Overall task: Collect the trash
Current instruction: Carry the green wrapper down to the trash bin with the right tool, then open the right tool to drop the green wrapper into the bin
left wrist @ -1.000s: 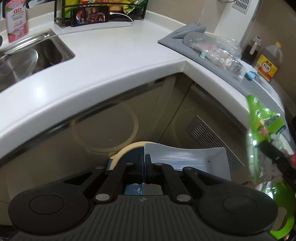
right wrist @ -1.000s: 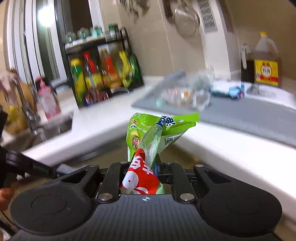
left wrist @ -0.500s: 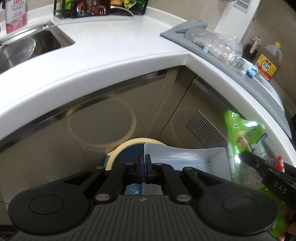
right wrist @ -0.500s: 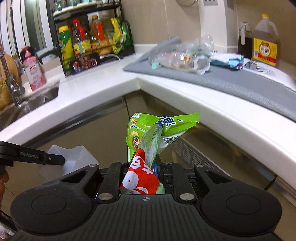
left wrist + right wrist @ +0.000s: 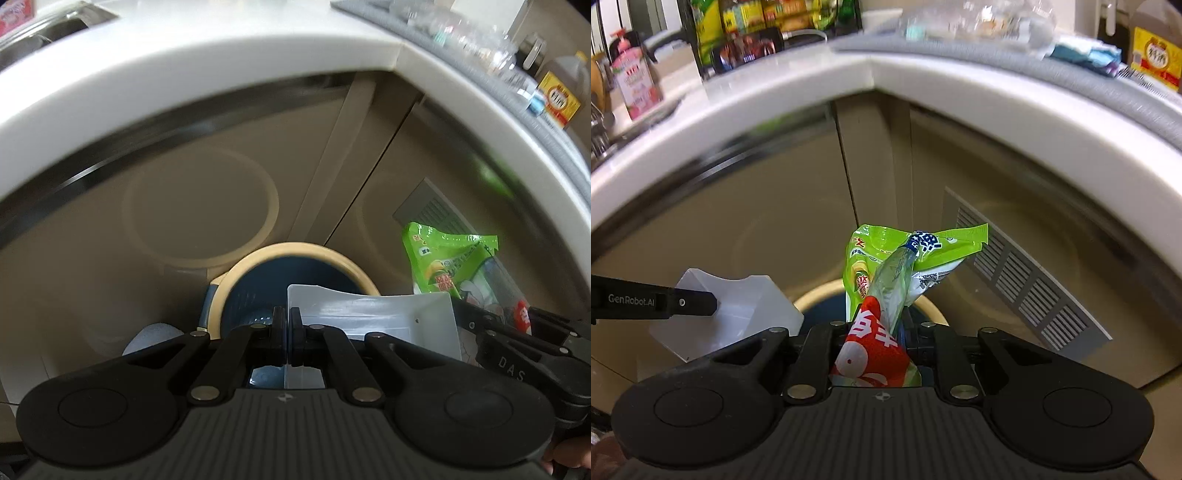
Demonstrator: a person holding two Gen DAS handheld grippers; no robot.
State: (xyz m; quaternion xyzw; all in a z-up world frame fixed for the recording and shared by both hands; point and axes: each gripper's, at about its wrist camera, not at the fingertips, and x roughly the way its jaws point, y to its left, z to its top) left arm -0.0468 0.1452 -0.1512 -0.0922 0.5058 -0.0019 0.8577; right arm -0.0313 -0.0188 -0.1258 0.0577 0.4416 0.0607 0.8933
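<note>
A: Wrappers, a green, clear and red bunch [image 5: 886, 295], stick up between the pads of the right gripper [image 5: 877, 332], its jaws narrowed onto them so nothing drops on the way.

B: And the left gripper [image 5: 287, 334]?

A: Pinched fully together on the wall of a white plastic tray [image 5: 369, 314], which juts toward two o'clock.

B: Why so low, under the counter edge [image 5: 184, 74]?

A: The bin [image 5: 258, 295], cream-rimmed and dark blue inside, sits at twelve o'clock just past both tools. Judging by that, each load is held over its mouth for release.
</note>
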